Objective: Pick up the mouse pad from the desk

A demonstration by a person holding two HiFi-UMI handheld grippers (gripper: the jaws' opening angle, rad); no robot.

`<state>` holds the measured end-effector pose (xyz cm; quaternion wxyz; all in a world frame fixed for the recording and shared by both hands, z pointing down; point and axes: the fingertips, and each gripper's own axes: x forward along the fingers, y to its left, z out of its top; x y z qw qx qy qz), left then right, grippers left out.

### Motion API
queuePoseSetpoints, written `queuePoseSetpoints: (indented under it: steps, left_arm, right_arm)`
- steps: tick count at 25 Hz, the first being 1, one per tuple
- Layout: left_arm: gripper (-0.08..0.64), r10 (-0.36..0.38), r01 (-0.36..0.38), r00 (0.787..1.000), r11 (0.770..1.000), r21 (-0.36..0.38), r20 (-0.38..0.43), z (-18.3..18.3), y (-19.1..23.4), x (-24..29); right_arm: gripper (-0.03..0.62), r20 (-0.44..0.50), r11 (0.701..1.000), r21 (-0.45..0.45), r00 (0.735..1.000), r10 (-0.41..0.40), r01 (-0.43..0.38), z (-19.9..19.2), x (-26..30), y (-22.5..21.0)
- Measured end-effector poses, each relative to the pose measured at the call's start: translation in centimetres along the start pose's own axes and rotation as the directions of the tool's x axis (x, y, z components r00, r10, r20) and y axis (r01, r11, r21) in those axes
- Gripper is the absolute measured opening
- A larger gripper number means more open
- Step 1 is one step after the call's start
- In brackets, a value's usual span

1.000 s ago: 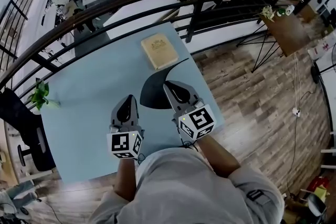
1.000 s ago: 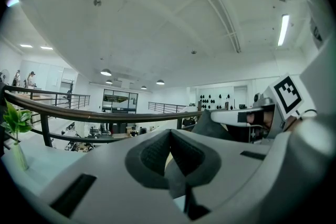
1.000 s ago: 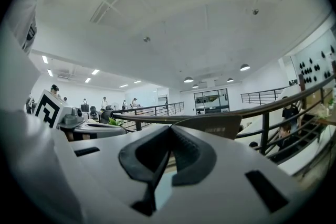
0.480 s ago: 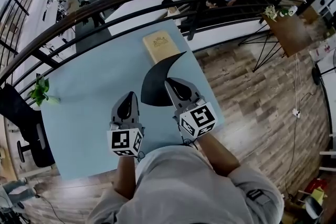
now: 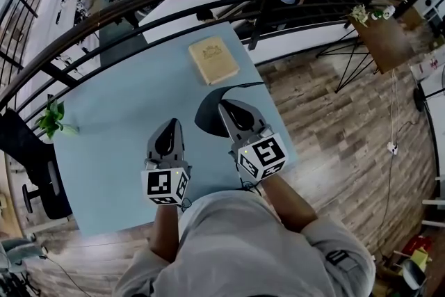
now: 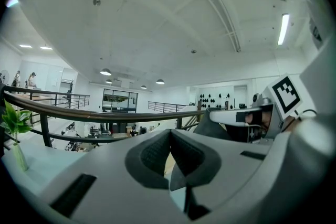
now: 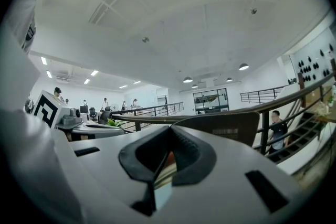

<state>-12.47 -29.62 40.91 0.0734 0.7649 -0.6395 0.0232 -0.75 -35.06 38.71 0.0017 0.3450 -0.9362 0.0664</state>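
Item: black mouse pad (image 5: 208,118), thin and flexible, at frame centre of the head view above the pale blue tabletop (image 5: 111,135), its right-hand edge curling upward. Holder: right claw (image 5: 224,106), clamped together on the pad's near edge; in the right gripper view the sheet shows as a thin dark line pinched between the pads, and the rest of the pad stands up as a dark panel to the upper right of the jaws. Second unit: left claw (image 5: 172,123), jaws pressed together on nothing, just left of the pad and apart from it. Risks, as judged: the grip sits on a narrow margin of a limp sheet, so the pad may slide out of the pinch if it is swung or tilted; the drooping far part may drag across the tabletop or brush the tan book (image 5: 213,60) lying just beyond it at upper centre. Whether the lower left portion of the pad touches the tabletop cannot be told. Position: the pad extends forward and to both sides of the right claw's tips.
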Motion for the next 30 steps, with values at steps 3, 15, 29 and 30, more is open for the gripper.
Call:
queuePoseSetpoints:
  steps: [3, 15, 29, 30]
  left_arm:
    - [0.012, -0.003, 0.003, 1.000, 1.000, 0.001, -0.001, -0.02, -0.12, 0.11]
    - [0.012, 0.000, 0.000, 1.000, 1.000, -0.002, -0.006, 0.00, 0.11, 0.11]
    - [0.012, -0.004, 0.004, 1.000, 1.000, 0.002, -0.012, -0.23, -0.65, 0.49]
    - [0.012, -0.004, 0.004, 1.000, 1.000, 0.002, -0.013, -0.25, -0.68, 0.51]
  right_arm:
    - [0.015, 0.000, 1.000, -0.001, 1.000, -0.002, 0.002, -0.02, -0.01, -0.10]
    - [0.014, -0.007, 1.000, -0.005, 1.000, 0.011, -0.011, -0.13, 0.20, 0.33]
    - [0.014, -0.011, 1.000, -0.008, 1.000, 0.016, -0.016, -0.19, -0.04, -0.21]
    - [0.014, -0.011, 1.000, -0.008, 1.000, 0.018, -0.018, -0.17, -0.01, -0.19]
